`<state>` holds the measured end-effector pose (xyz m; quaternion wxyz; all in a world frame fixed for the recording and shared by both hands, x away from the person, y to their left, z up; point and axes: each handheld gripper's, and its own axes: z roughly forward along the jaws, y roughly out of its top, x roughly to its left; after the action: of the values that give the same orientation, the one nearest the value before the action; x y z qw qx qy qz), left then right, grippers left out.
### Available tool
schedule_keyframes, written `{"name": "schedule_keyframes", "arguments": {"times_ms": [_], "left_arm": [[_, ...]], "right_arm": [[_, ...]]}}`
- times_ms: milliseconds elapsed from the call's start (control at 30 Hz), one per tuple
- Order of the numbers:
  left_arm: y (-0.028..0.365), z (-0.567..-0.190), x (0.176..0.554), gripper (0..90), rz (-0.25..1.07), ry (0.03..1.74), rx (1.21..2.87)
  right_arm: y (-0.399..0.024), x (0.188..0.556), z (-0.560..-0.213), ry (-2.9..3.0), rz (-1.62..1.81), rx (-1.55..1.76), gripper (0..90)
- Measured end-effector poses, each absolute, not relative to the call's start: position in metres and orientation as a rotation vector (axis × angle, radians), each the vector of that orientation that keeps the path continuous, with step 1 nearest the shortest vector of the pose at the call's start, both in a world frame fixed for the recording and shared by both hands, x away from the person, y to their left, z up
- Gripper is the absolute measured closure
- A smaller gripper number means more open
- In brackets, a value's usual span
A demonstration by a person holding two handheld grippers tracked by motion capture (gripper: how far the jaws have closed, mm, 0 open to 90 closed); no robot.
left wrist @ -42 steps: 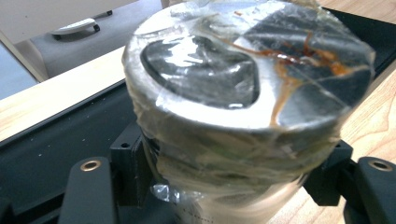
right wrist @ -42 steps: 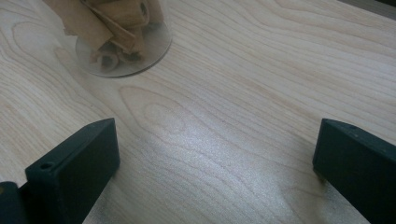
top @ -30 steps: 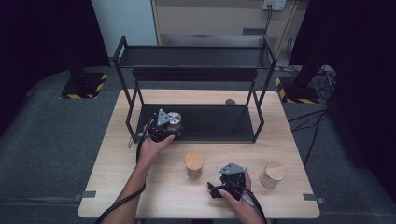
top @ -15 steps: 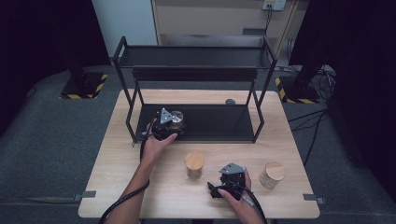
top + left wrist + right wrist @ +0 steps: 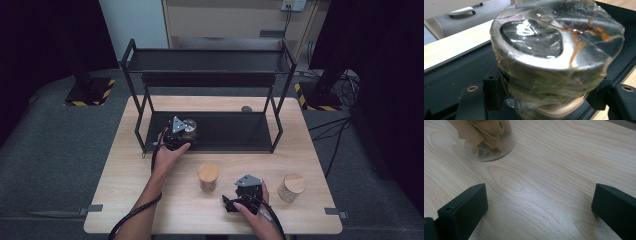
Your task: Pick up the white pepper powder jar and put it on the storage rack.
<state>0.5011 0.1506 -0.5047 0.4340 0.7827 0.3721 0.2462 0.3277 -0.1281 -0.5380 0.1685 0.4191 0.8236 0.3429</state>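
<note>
The left hand-held gripper [image 5: 186, 131] is clamped on a film-wrapped metal can [image 5: 556, 50], positioned over the left end of the black rack's [image 5: 207, 80] bottom shelf [image 5: 230, 131]. The right hand-held gripper [image 5: 539, 207] rests in front of the rack, jaws wide apart above bare counter [image 5: 564, 165], near a clear jar [image 5: 489, 138].

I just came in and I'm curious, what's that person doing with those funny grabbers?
A person holds a grabber in each hand. The left gripper is shut on a metal-lidded jar wrapped in plastic, over the lower shelf of the black rack. The right gripper is open above the wooden table, near a clear jar. Two cork-lidded jars stand on the table.
</note>
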Motion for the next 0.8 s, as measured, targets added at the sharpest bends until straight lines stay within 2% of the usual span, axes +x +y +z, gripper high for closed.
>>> {"name": "schedule_keyframes", "arguments": {"times_ms": [800], "left_arm": [[0.156, -0.5083, 0.5056, 29.6, 0.569, 0.972, 1.904]], "right_arm": [[-0.1281, 0.3277, -0.5381, 2.342, 0.974, 1.192, 0.4]]}}
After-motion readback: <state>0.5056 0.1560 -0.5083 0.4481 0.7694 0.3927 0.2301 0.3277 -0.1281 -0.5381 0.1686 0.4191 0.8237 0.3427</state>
